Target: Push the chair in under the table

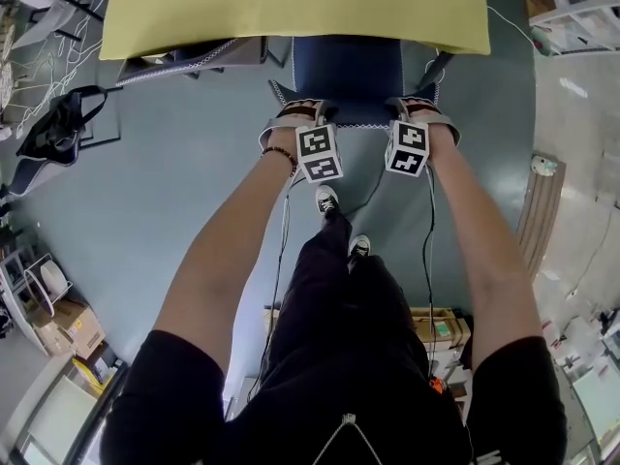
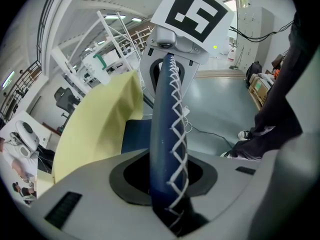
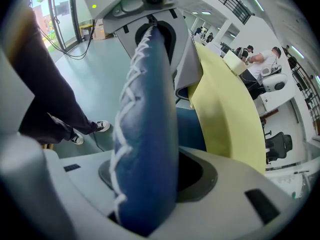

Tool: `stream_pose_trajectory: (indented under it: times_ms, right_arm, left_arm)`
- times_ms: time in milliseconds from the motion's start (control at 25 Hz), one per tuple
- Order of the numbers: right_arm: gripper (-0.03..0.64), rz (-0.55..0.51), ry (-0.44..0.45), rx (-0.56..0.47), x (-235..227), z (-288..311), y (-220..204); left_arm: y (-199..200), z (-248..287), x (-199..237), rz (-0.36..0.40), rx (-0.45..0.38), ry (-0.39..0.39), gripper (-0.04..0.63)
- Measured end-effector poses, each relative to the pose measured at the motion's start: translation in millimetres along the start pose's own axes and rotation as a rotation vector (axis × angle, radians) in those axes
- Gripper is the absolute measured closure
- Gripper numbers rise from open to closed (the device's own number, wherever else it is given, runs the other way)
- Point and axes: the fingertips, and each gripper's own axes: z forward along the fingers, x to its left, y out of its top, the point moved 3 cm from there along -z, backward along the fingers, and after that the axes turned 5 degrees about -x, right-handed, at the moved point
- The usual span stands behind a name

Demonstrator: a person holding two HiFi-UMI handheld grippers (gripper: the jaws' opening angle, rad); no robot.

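Blue chair at 12 o'clock, seat partly under the yellow table, left gripper and right gripper on its back. Left gripper view: jaws pinch the stitched back. Right gripper view: jaws pinch it too

chair: one, blue
worktop: one, yellow
grippers: two, the left gripper and the right gripper
marker cubes: two, one per gripper
shoes: two
bag: one, black
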Motion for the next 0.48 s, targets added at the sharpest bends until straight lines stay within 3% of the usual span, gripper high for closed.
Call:
stream_pose_trajectory:
  times_ms: [480]
  right_arm:
    - [0.426,0.01,0.004,0.006,-48.6,7.8,0.1]
  left_arm:
    - [-2.9,9.5,50.3,0.007,-0.02,0.013,0.479]
